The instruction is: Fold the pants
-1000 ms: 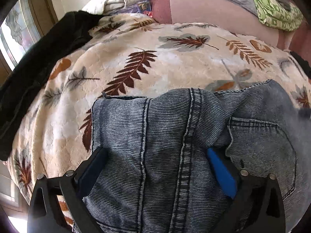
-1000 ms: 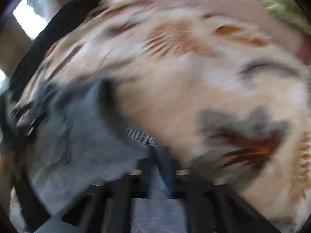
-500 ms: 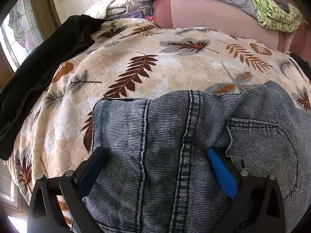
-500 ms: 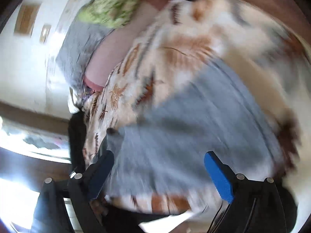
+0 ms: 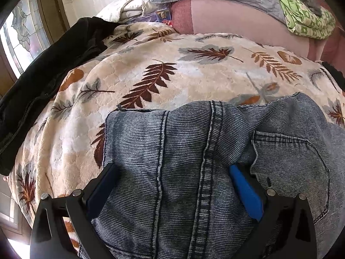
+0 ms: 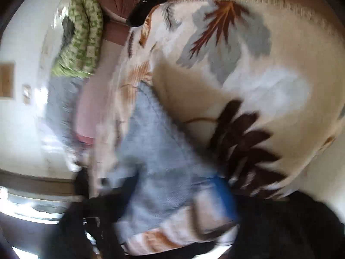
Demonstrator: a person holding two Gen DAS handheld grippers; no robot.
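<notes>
Two or more layers of striped blue denim, by the look of the thick folded edge: jeans (image 5: 183, 151) spread on the leaf-print blanket (image 5: 151, 64) of a bed, close under the left wrist camera, with a back pocket (image 5: 291, 161) facing up at the right and a heavy double-stitched seam (image 5: 207, 151) running down the middle. Left gripper (image 5: 172, 168) spread wide, gripping nothing, one finger down on each side of that seam and apparently resting on the cloth. Right gripper (image 6: 176, 190) badly smeared by motion blur; seemingly parted too, with pale denim showing between a dark finger and a blue pad (image 6: 224, 196), though hard to be sure of any contact. Likely fairly heavy and limp as cloth goes, yet stiffer than most: apt to hold a crease, to sag under its own weight when lifted, and to drag rather than slide on the plush fleece. Not fragile, not slippery. Best taken at a reinforced part, such as the folded edge, the seam or the pocket rim, pinching through every layer at once so none peels away. Worth lifting clear before carrying across, lest the blanket bunch up underneath. Well apart at the left edge of the bed, a black garment (image 5: 43, 69), not in the way.
</notes>
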